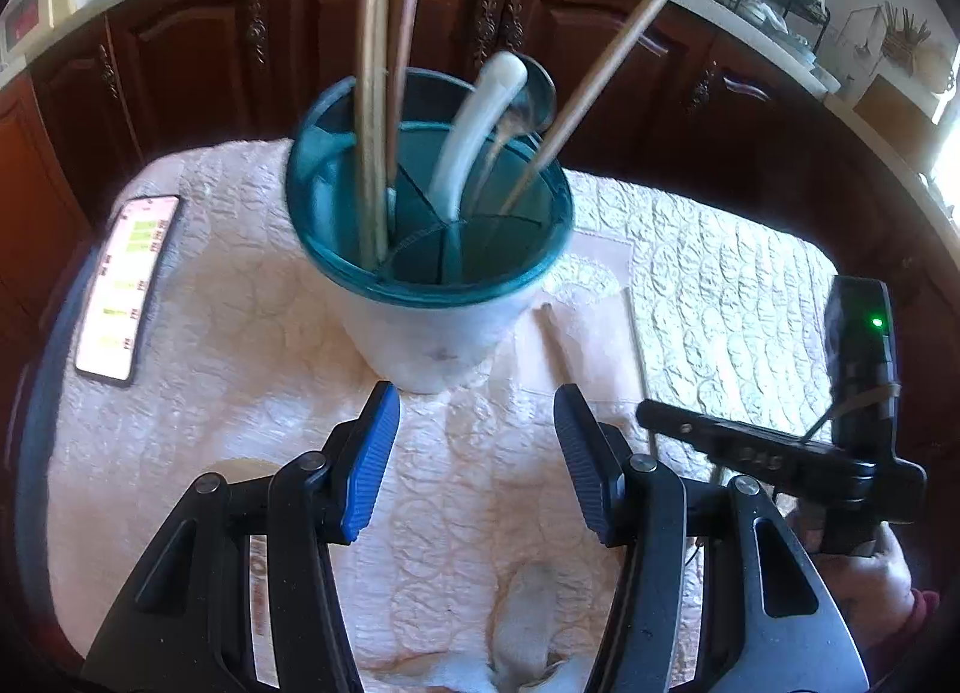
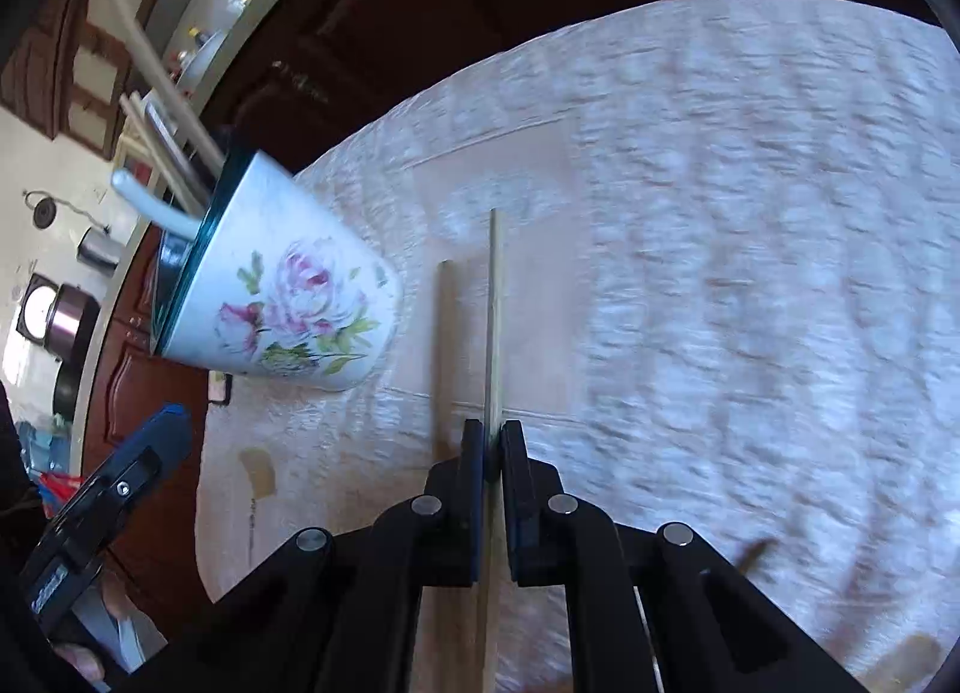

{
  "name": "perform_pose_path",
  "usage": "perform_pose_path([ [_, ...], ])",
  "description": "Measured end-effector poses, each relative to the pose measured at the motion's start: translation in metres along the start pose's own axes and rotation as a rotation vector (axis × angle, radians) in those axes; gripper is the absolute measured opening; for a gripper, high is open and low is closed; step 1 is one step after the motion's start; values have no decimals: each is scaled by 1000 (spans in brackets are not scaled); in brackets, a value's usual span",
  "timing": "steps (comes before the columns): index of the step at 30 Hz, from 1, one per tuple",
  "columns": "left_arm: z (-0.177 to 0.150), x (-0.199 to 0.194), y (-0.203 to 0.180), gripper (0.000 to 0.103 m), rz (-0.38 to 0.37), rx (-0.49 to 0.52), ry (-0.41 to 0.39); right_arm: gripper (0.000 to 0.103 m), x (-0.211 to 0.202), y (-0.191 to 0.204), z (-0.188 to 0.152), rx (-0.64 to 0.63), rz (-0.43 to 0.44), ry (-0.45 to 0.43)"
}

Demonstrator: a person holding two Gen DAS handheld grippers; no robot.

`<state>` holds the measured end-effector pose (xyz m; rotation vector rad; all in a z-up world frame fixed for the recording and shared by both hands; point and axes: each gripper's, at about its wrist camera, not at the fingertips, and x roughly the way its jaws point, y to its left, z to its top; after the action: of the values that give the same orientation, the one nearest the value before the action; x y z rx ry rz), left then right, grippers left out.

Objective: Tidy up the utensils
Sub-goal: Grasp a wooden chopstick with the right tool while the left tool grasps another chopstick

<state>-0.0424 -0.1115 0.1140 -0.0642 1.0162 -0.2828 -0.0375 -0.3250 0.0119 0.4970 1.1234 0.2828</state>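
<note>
The right gripper (image 2: 493,444) is clamped on a thin pale wooden chopstick (image 2: 494,297), whose long axis runs straight out along the fingers, away from the wrist and over a pale pink placemat (image 2: 540,171) on the white quilted table (image 2: 750,213). A second, thicker wooden chopstick (image 2: 445,333) lies on the mat just to the left of the held one and roughly parallel to it.

The target, a white floral ceramic holder with a teal divided insert (image 1: 420,249), stands to the left of the right gripper and a little farther away; it already carries several wooden chopsticks (image 1: 371,93) and a white spoon handle (image 1: 480,117) in its compartments. The held stick looks roughly level, so I judge it must be swung left and tipped upright before it can drop into a compartment.

The left gripper (image 1: 477,441) hangs with its fingers apart and nothing between them, just on the near side of the holder.
</note>
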Motion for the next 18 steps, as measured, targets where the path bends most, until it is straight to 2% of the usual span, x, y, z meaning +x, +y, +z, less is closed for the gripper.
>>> perform_pose_path([
  [6, -4, 25, -23, 53, -45, 24, 64, 6, -15, -36, -3, 76, -70, 43],
  [12, -5, 67, -43, 52, -68, -14, 138, 8, -28, -51, 10, 110, -80, 7],
  [15, -5, 87, -50, 36, -73, -28, 171, 9, -32, -56, 17, 111, -73, 6],
  [17, -7, 101, -52, 9, -79, -30, 203, 11, -30, -57, 21, 108, -66, 3],
  [18, -8, 104, -51, 9, -82, -35, 211, 16, -30, -59, 23, 111, -62, 2],
])
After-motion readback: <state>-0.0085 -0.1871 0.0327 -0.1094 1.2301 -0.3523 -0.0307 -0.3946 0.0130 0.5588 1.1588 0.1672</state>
